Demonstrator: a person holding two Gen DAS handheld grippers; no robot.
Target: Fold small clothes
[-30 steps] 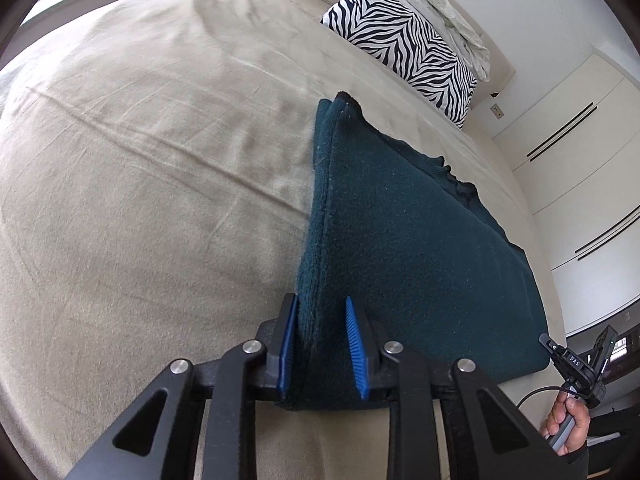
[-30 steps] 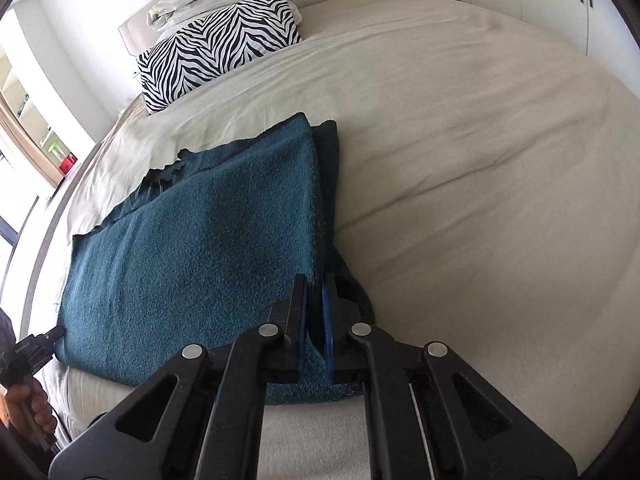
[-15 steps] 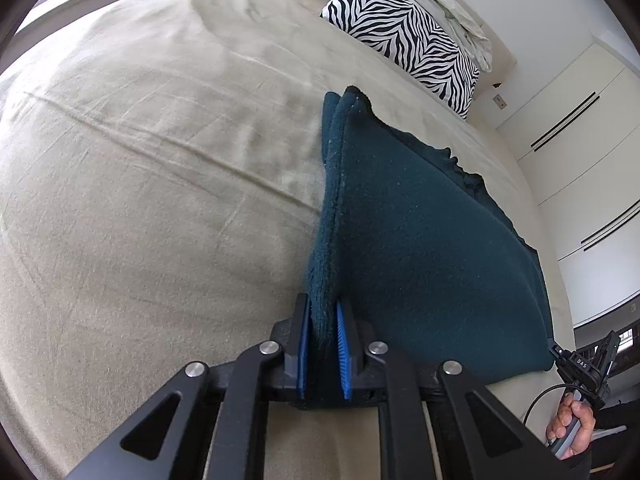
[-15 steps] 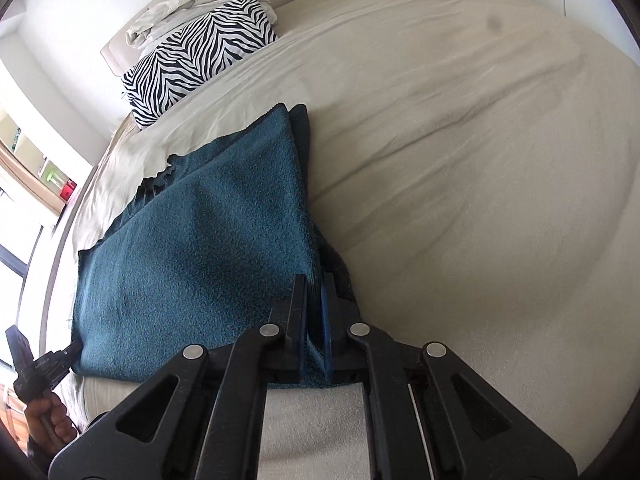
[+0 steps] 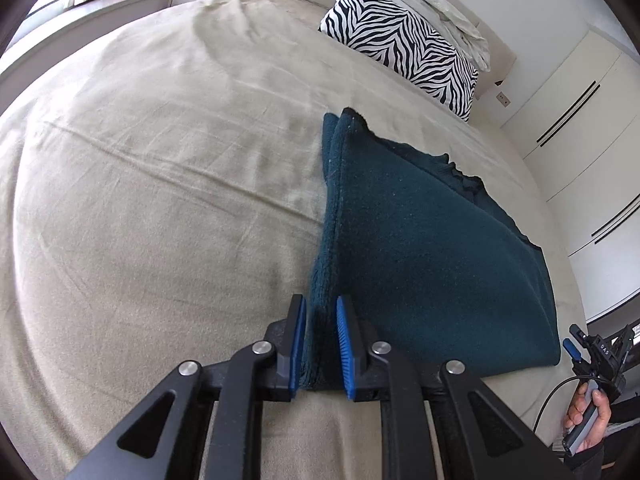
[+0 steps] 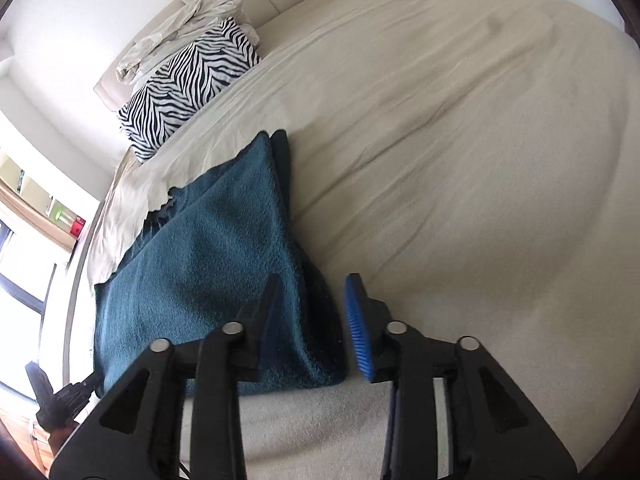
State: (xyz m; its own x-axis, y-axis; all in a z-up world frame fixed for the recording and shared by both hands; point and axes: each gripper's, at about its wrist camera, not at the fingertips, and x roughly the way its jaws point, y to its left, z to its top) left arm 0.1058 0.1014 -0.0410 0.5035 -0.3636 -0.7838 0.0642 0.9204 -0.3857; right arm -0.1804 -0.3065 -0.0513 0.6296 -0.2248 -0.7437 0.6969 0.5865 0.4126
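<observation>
A dark teal fleece cloth (image 5: 432, 248) lies folded on the beige bed (image 5: 160, 200). My left gripper (image 5: 322, 344) has its blue pads a little apart, with the cloth's near left corner between them. In the right wrist view the same cloth (image 6: 208, 264) lies flat. My right gripper (image 6: 316, 320) is open wide, and the cloth's near right corner lies loose between the fingers (image 6: 360, 324).
A zebra-print pillow (image 5: 404, 44) with a crumpled white sheet (image 5: 436, 4) on it sits at the bed's head. White wardrobe doors (image 5: 580, 128) stand to the right. The other hand with its gripper handle (image 5: 592, 400) shows at the bed's near edge.
My right gripper has opened and let go of the cloth corner. My left gripper, shut on the corner half a second ago, has parted its pads a little.
</observation>
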